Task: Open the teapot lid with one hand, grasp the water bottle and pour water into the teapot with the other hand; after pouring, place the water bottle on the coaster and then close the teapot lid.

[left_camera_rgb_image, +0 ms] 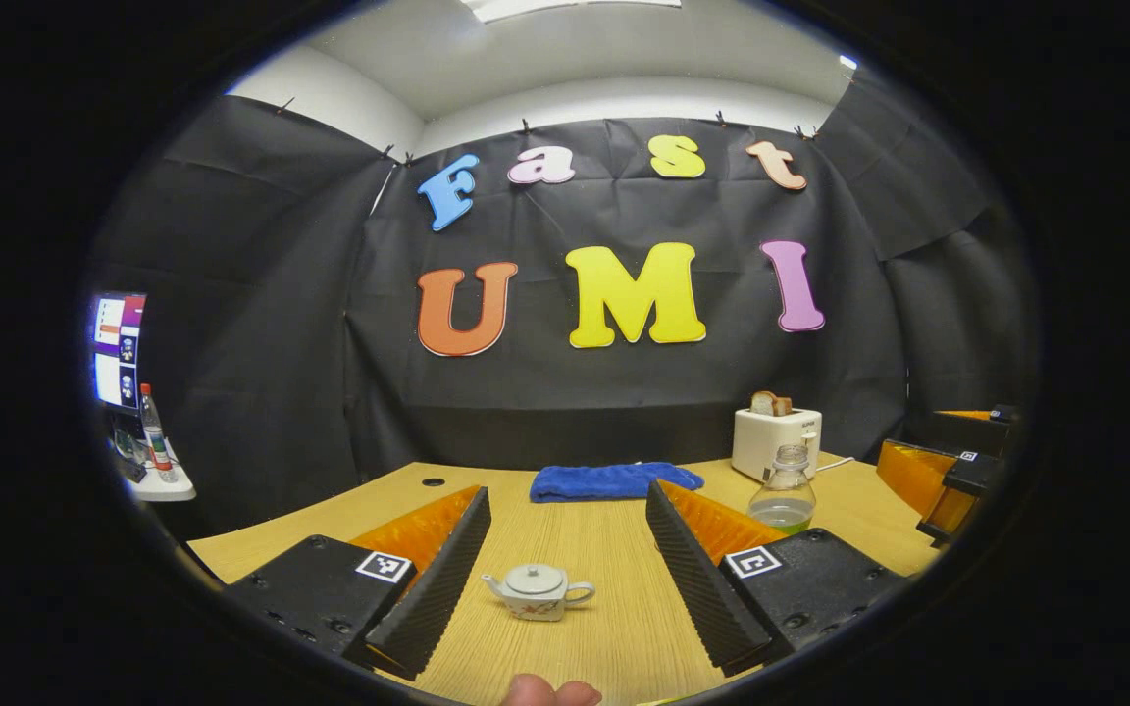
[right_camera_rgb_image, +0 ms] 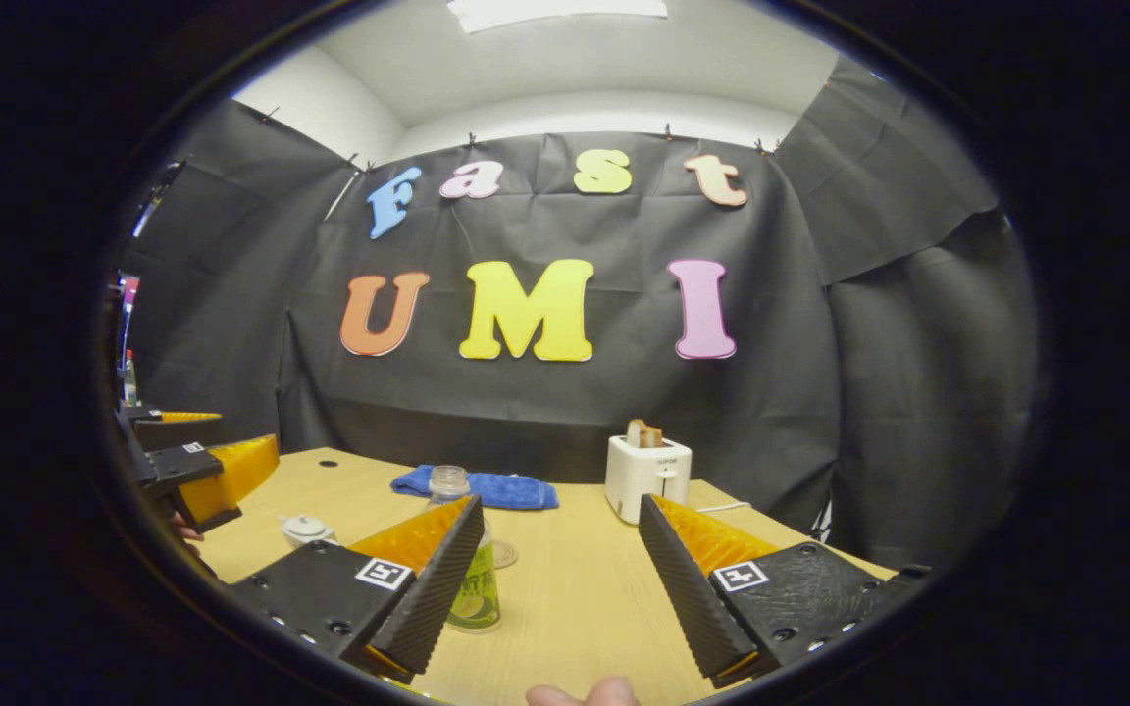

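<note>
where ribbed fingers (left_camera_rgb_image: 447, 569) frame rounded teapot (left_camera_rgb_image: 538, 591)

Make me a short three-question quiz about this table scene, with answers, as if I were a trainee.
1. True or false: the lid is already off the teapot.
2. What sits in the slots of the white toaster?
   A. bread slices
   B. a spoon
   C. nothing
3. Fill in: the left gripper and the right gripper both have their fingers ____.

Key
1. False: the lid sits on the pot.
2. A.
3. Open. Neither holds anything; the water bottle stands on the table, partly behind one finger of the right gripper in the right gripper view.
</note>
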The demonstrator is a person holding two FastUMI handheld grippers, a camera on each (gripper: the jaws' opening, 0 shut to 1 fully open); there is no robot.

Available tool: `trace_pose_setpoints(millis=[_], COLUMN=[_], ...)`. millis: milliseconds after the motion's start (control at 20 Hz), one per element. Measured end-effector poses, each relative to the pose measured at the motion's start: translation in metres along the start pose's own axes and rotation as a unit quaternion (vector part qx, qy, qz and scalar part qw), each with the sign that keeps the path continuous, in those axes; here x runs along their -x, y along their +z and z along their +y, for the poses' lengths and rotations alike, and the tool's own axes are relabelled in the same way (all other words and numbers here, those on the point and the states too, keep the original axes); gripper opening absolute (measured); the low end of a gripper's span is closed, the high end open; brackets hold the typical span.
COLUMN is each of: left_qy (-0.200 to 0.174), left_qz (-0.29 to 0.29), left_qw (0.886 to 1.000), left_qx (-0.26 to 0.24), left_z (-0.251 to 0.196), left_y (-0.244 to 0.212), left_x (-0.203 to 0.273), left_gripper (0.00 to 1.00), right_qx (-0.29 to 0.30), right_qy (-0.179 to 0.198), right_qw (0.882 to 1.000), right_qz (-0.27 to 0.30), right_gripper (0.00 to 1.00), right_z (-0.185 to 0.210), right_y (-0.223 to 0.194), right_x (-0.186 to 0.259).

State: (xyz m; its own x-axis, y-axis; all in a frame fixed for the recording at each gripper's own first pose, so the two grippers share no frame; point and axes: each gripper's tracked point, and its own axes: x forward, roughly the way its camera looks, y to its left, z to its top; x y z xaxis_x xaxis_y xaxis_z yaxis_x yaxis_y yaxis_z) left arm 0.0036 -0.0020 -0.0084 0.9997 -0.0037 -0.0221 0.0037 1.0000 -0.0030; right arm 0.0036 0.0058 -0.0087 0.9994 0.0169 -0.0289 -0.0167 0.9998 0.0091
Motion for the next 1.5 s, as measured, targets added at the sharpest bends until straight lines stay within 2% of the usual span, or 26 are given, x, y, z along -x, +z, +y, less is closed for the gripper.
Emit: trace_pose_setpoints(millis=[250,400,600,900,1050,1300,1400,1500], left_qy=[0.003,0.003,0.013,0.007,0.002,0.010,0.016,0.024], left_qz=[0.004,0.016,0.064,0.113,0.131,0.152,0.155,0.154], left_qw=[1.000,1.000,0.998,0.993,0.991,0.988,0.988,0.988], left_qx=[-0.001,-0.002,-0.012,0.021,0.023,0.013,0.011,0.008], left_z=[0.001,0.002,0.024,0.034,0.031,0.034,0.036,0.038], left_y=[-0.004,-0.016,-0.065,-0.103,-0.117,-0.131,-0.133,-0.133], left_x=[-0.001,-0.008,-0.020,-0.050,-0.068,-0.081,-0.082,-0.085], left_gripper=[1.00,1.00,1.00,0.98,0.89,0.67,0.56,0.40], right_qx=[-0.007,0.008,0.015,0.008,0.009,0.010,0.012,0.019], right_qy=[0.007,0.007,-0.014,-0.019,-0.027,-0.043,-0.044,-0.043], right_qw=[1.000,1.000,1.000,0.999,0.999,0.998,0.998,0.998], right_qz=[-0.002,-0.001,0.002,0.034,0.037,0.047,0.050,0.052], right_gripper=[0.95,0.95,0.95,0.95,0.95,0.95,0.95,0.98], right_z=[0.005,0.000,-0.021,-0.031,-0.037,-0.051,-0.051,-0.050], right_y=[-0.002,-0.011,-0.027,-0.047,-0.050,-0.058,-0.060,-0.062], right_x=[0.000,-0.005,-0.011,-0.022,-0.026,-0.029,-0.029,-0.030])
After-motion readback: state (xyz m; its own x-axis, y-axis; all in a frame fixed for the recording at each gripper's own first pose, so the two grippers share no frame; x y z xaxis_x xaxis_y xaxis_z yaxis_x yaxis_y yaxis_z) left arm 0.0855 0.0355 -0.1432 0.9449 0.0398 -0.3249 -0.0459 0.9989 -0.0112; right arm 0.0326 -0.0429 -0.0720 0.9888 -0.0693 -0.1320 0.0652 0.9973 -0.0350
